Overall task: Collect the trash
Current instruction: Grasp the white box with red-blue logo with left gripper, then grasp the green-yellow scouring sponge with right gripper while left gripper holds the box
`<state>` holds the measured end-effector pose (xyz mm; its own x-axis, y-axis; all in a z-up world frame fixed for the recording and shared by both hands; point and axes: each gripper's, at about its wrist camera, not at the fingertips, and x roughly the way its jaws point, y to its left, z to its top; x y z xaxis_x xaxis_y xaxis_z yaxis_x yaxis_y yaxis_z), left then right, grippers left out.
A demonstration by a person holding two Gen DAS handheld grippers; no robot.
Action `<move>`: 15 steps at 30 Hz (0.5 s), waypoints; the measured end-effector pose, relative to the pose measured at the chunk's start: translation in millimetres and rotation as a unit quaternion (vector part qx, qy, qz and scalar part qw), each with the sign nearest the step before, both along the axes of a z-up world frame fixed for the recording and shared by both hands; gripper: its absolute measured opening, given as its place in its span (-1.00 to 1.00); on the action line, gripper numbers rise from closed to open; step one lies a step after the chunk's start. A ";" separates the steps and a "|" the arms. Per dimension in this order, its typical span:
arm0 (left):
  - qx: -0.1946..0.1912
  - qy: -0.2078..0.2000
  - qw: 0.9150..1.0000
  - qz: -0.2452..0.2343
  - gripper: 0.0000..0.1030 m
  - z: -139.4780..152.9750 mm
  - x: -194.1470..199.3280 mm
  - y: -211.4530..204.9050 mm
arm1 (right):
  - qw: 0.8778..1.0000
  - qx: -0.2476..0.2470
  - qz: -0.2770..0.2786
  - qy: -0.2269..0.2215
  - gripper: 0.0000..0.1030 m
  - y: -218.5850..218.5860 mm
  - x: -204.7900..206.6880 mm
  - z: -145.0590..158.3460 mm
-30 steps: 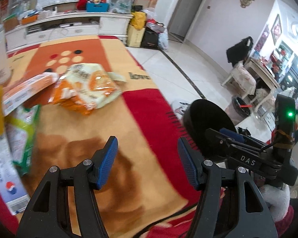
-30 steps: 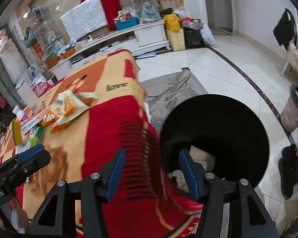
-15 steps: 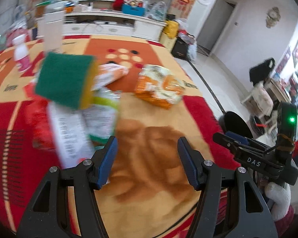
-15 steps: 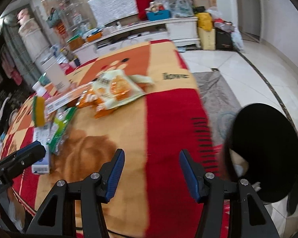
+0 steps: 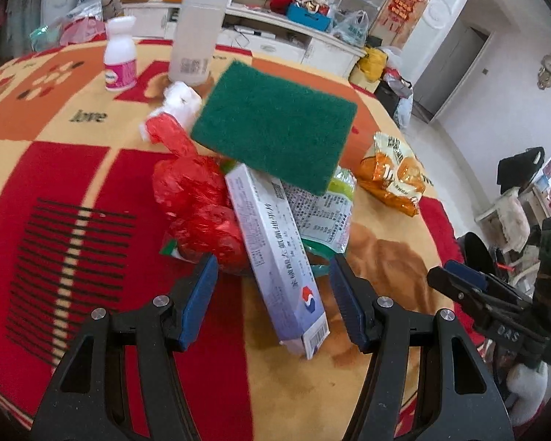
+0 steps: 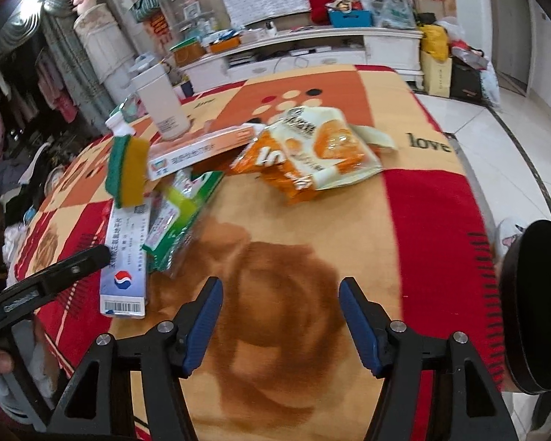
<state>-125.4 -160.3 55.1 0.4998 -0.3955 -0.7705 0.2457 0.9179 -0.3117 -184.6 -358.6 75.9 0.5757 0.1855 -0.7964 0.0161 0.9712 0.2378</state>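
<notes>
the desk under its red and orange blanket carries a trash pile just ahead of the left hand-held gripper, whose jaws are spread and hold nothing. in that pile a green sponge leans over a long white box that runs between the jaws, with a red plastic bag left of it. the right hand-held gripper is spread too, empty, the orange snack bag well ahead and the black bin to its right.

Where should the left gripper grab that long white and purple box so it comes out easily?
Probably the near end of the long white and purple cardboard box, coming straight forward with the open left gripper. That barcode end lies bare between the fingers; the far end sits under the green scouring sponge.
</notes>
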 end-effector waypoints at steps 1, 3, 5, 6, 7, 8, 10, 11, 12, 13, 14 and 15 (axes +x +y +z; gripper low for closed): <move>0.001 0.002 1.000 -0.002 0.19 -1.8 2.8 -2.8 | 1.000 0.000 0.002 0.001 0.23 1.3 0.6 -1.0; 0.006 0.010 1.000 -0.004 0.19 -8.6 8.7 -9.1 | 1.000 -0.001 0.004 0.004 0.23 3.5 3.0 -2.1; 0.000 0.019 1.000 -0.006 0.12 -15.0 14.5 -11.3 | 1.000 0.000 0.006 0.005 0.23 4.4 5.4 -2.9; -0.006 0.024 1.000 -0.007 -0.03 -17.5 16.8 -11.5 | 1.000 0.000 0.007 0.005 0.23 4.6 5.5 -2.4; -0.006 0.029 1.000 -0.006 -0.41 -19.4 18.7 -11.1 | 1.000 0.001 0.010 0.005 0.23 5.9 7.2 -2.3; -0.006 0.035 0.999 -0.006 -0.51 -21.2 19.4 -9.9 | 1.000 0.002 0.012 0.005 0.23 7.2 8.4 -2.1; -0.010 0.032 0.999 -0.007 -0.52 -19.4 17.0 -5.8 | 1.000 0.005 0.020 0.004 0.23 11.8 12.1 -1.6; -0.010 0.030 0.999 -0.009 -0.52 -17.4 13.9 -2.1 | 1.000 0.008 0.024 0.004 0.23 13.9 13.5 -1.3; -0.012 0.029 0.999 -0.012 -0.52 -14.7 9.5 2.5 | 1.000 0.011 0.027 0.004 0.23 16.4 15.2 -1.5; -0.017 0.030 0.999 -0.016 -0.54 -11.6 5.2 6.7 | 0.999 0.014 0.033 0.004 0.23 20.2 18.1 -1.2; -0.023 0.030 0.999 -0.022 -0.55 -7.0 -0.8 13.1 | 0.999 0.016 0.037 0.003 0.23 23.2 20.1 -0.5; -0.022 0.028 0.999 -0.027 -0.55 -2.5 -6.8 18.8 | 0.999 0.019 0.041 0.001 0.23 26.5 22.1 0.7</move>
